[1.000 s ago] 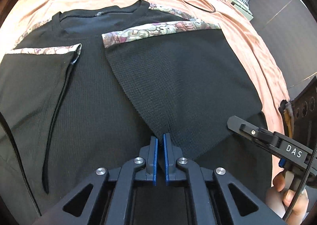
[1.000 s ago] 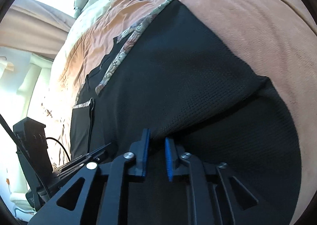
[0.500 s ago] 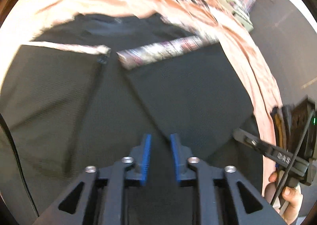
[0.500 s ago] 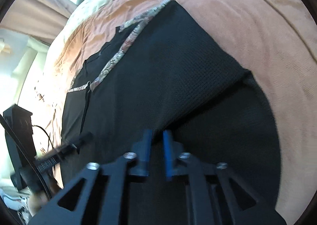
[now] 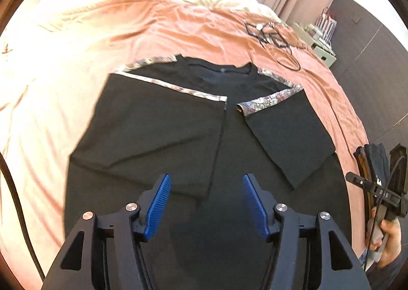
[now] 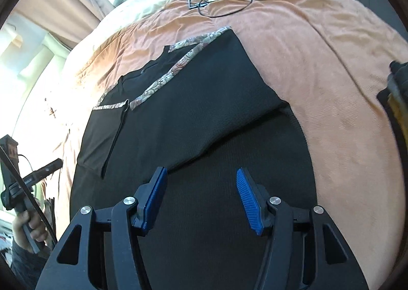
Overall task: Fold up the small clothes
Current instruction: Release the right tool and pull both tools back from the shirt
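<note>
Two sleeves of the black shirt (image 5: 204,142) lie folded inward over its body, their patterned cuffs (image 5: 267,101) nearly meeting below the neckline. We see the shirt spread flat on the orange blanket (image 5: 158,27) of the bed, its long axis running from the hem nearest us to the collar (image 5: 219,68) at the far end, so the neck points away from both cameras. Our left hand-held gripper (image 5: 206,203) hovers above the lower part of the shirt with its blue pads spread wide and nothing between them. Our right hand-held gripper (image 6: 202,198) hangs over the hem on the other side, likewise spread apart and empty. In the left view the right tool shows at the edge, with pale lettering on its side that we cannot read fully. A tangle of black cable (image 5: 275,37) lies on the blanket well beyond the collar.
</note>
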{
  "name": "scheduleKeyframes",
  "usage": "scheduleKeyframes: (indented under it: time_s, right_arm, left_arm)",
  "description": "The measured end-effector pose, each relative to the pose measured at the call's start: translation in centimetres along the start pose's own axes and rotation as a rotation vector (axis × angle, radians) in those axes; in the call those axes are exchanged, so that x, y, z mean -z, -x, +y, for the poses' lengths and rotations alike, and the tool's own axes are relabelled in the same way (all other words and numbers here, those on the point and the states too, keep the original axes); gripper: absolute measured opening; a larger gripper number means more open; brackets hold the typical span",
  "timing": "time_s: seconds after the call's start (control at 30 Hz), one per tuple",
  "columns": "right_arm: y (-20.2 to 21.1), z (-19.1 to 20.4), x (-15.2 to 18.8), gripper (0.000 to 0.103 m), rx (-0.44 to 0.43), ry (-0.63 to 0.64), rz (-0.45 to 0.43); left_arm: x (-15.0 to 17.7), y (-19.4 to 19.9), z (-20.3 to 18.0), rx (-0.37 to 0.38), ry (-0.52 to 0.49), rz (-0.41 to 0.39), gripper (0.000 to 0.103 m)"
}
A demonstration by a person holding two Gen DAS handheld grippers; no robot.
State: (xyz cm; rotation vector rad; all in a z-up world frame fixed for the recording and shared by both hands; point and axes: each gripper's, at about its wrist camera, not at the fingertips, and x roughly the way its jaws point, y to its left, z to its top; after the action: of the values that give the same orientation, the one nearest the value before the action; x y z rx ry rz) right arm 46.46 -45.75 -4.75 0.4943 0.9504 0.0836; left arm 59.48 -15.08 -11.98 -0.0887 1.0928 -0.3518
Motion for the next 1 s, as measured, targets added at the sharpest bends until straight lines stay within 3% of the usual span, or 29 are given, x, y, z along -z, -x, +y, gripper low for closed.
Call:
scheduleKeyframes:
  time_s: [0.37,0.43,0.47,0.5,0.57,0.7,0.87,1.0]
  right_arm:
    - [4.8,2.4,3.3,0.055,0.025,0.105,-0.005]
    - [6.5,2.6,4.1,0.057,0.046,0.125,-0.024]
    - [7.8,2.9,4.8,0.06,0.071,0.142,-0.046]
    - [8.7,3.1,5.3,0.069,0.084,0.154,-0.062]
    - [11.0,3.6,6.8,0.075,0.087,0.188,-0.106]
    - [15.0,4.2,10.2,0.076,0.081,0.23,-0.14]
    - [18.6,3.3,14.0,0.076,0.106,0.245,-0.183]
    - [21.0,2.9,17.4,0.076,0.135,0.254,-0.225]
  left_arm:
    - [5.6,9.2,3.9,-0.013,-0.018,-0.122,0.064]
    - [7.0,11.7,4.5,-0.011,-0.018,-0.174,0.073]
    - [7.7,12.7,4.6,-0.005,-0.019,-0.2,0.083]
    - [8.5,13.9,4.7,0.014,-0.023,-0.23,0.092]
    - [10.5,16.4,4.6,0.04,-0.054,-0.29,0.098]
    - [13.7,19.5,4.3,0.021,-0.094,-0.358,0.099]
    - [17.3,22.0,5.5,0.048,-0.038,-0.342,0.103]
    - [20.7,24.1,6.7,0.0,-0.005,-0.376,0.103]
